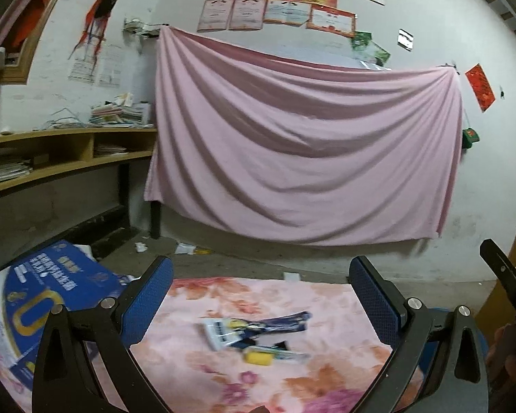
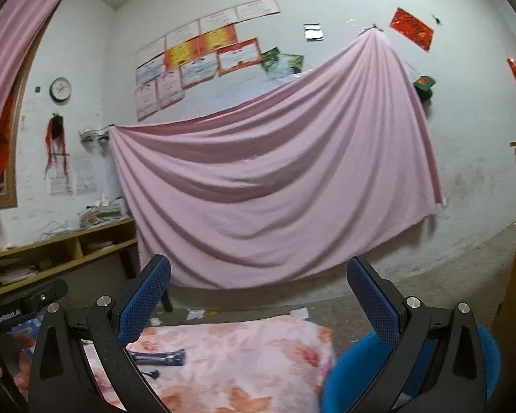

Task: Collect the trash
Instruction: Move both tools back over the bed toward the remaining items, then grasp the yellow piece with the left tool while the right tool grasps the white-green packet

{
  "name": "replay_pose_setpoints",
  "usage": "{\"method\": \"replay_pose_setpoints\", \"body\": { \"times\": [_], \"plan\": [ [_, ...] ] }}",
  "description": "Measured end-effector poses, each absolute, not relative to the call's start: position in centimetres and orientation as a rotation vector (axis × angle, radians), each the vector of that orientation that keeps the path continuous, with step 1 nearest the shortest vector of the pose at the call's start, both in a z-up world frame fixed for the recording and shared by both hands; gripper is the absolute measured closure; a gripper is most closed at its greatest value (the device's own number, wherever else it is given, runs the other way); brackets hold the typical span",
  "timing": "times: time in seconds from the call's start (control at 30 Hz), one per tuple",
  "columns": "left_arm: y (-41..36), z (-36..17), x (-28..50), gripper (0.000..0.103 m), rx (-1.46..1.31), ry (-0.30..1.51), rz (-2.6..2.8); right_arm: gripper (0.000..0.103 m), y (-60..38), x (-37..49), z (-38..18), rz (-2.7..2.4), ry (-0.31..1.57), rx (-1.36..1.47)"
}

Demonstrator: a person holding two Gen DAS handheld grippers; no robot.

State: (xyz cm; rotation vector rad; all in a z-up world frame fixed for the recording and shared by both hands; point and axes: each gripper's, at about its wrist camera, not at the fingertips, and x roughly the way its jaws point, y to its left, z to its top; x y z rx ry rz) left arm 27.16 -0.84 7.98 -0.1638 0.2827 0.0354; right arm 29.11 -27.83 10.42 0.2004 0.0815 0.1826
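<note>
On a pink floral cloth lies a small heap of trash: a dark blue wrapper, a white-and-blue packet and a yellow block. My left gripper hovers over the near side of the heap, open, with nothing between its blue pads. My right gripper is open and empty too, pointing level at the wall. In the right wrist view the blue wrapper lies low on the floral cloth, partly behind the left finger. Part of the other gripper shows at the left edge.
A blue printed box lies left of the cloth. A blue round container stands at the cloth's right end. A pink sheet hangs on the wall, a wooden shelf stands at left, and paper scraps litter the concrete floor.
</note>
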Motion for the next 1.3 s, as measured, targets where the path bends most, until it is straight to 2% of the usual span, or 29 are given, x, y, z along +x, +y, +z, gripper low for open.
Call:
{"method": "replay_pose_setpoints", "body": {
  "times": [0.33,0.63,0.73,0.8,0.83,0.9,1.0,1.23,1.3],
  "plan": [
    [2.7,5.3,27.2,0.003,-0.173,0.357,0.062,0.0,-22.1,30.9,9.1,0.291,0.166,0.122],
    [3.2,2.0,29.1,0.003,-0.104,0.511,0.029,0.0,-19.1,34.2,6.7,0.391,0.389,0.103],
    [3.4,0.9,29.9,0.004,-0.09,0.565,0.011,0.01,-17.7,35.4,5.6,0.418,0.49,0.06],
    [3.6,0.2,30.2,0.004,-0.091,0.589,0.002,0.025,-17.0,35.7,4.9,0.433,0.53,0.034],
    [3.7,0.0,30.5,0.005,-0.092,0.603,-0.004,0.028,-16.6,35.9,4.5,0.443,0.557,0.019],
    [3.9,-0.6,30.9,0.014,-0.093,0.634,-0.014,0.035,-15.8,36.3,3.9,0.477,0.604,0.001],
    [4.2,-1.4,31.6,0.02,-0.107,0.678,-0.028,0.049,-14.7,36.8,3.0,0.525,0.67,-0.031],
    [4.3,-2.2,32.6,0.021,-0.126,0.742,-0.044,0.057,-11.6,37.9,1.0,0.619,0.791,-0.134],
    [4.5,-2.4,32.7,0.021,-0.138,0.754,-0.053,0.067,-10.7,38.2,0.5,0.636,0.822,-0.163]
  ]
}}
